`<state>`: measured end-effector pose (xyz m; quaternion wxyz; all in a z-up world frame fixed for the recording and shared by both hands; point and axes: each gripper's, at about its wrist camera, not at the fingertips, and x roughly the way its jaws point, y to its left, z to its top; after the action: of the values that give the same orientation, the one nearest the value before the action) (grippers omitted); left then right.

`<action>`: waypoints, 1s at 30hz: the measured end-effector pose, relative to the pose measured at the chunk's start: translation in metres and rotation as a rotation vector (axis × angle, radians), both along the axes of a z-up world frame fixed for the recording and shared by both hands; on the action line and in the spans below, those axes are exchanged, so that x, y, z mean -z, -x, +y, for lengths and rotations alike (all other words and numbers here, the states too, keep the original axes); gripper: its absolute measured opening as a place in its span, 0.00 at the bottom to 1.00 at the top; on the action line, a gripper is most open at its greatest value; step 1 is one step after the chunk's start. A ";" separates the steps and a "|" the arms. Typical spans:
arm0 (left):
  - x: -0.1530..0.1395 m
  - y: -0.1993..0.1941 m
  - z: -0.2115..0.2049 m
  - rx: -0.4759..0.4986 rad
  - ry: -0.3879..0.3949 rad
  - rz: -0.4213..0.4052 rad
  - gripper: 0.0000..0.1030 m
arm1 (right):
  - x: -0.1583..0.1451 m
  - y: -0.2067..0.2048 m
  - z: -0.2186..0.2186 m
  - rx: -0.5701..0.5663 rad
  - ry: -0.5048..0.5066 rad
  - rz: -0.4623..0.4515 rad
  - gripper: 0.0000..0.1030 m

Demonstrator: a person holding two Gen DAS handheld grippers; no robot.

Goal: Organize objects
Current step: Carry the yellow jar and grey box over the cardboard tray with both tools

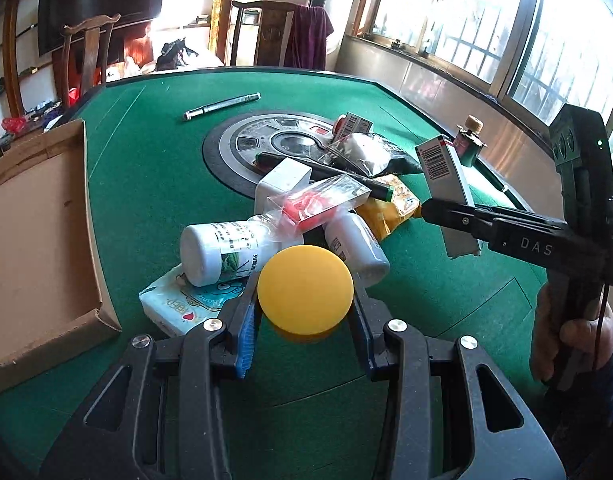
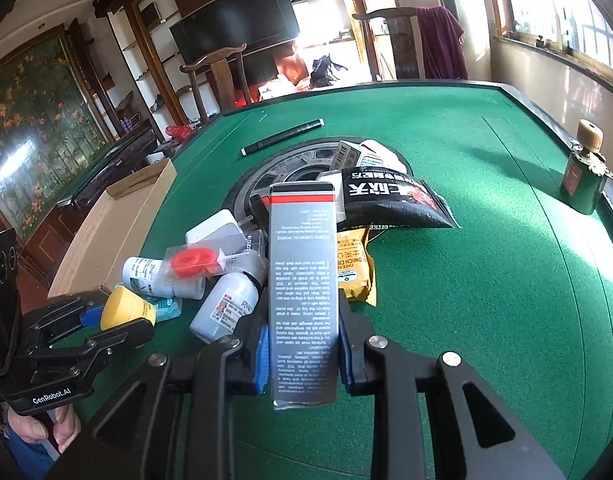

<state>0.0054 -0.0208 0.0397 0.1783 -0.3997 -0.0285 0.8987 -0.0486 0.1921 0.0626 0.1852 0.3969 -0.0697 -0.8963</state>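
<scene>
The left gripper (image 1: 305,312) holds a round yellow lid (image 1: 305,291) clamped between its partly closed jaws, above the green table (image 1: 146,184). The right gripper (image 2: 302,354) grips a tall grey box (image 2: 303,292) upright between narrow jaws, near the cluttered pile of bottles (image 2: 226,312) and packets (image 2: 390,200).

The bench (image 1: 154,168) is covered in matt green felt, with a shiny metal disc (image 1: 266,144) at its middle. The tray (image 1: 30,240) is rough brown cardboard. The yellow cap (image 1: 305,290) looks like smooth matt plastic, and the bottles (image 1: 222,248) are glossy white plastic. The grey box (image 2: 304,280) is printed card with a slight sheen. The black pouch (image 2: 394,204) is glossy foil. The fingers (image 1: 246,320) carry ribbed blue pads on matt black plastic.
</scene>
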 end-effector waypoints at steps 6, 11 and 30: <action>-0.009 -0.005 -0.008 -0.008 -0.026 0.024 0.38 | -0.006 -0.006 -0.016 -0.021 0.014 -0.001 0.26; -0.021 -0.012 -0.030 -0.033 -0.042 0.049 0.38 | -0.009 -0.010 -0.042 -0.077 0.038 -0.028 0.26; -0.030 -0.044 -0.119 -0.012 -0.047 -0.020 0.39 | -0.045 -0.007 -0.172 -0.290 -0.052 -0.044 0.26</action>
<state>0.0495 -0.1401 0.0698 0.1821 -0.4041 -0.0536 0.8948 -0.0414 0.0202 0.1075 0.3005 0.4270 0.0076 -0.8528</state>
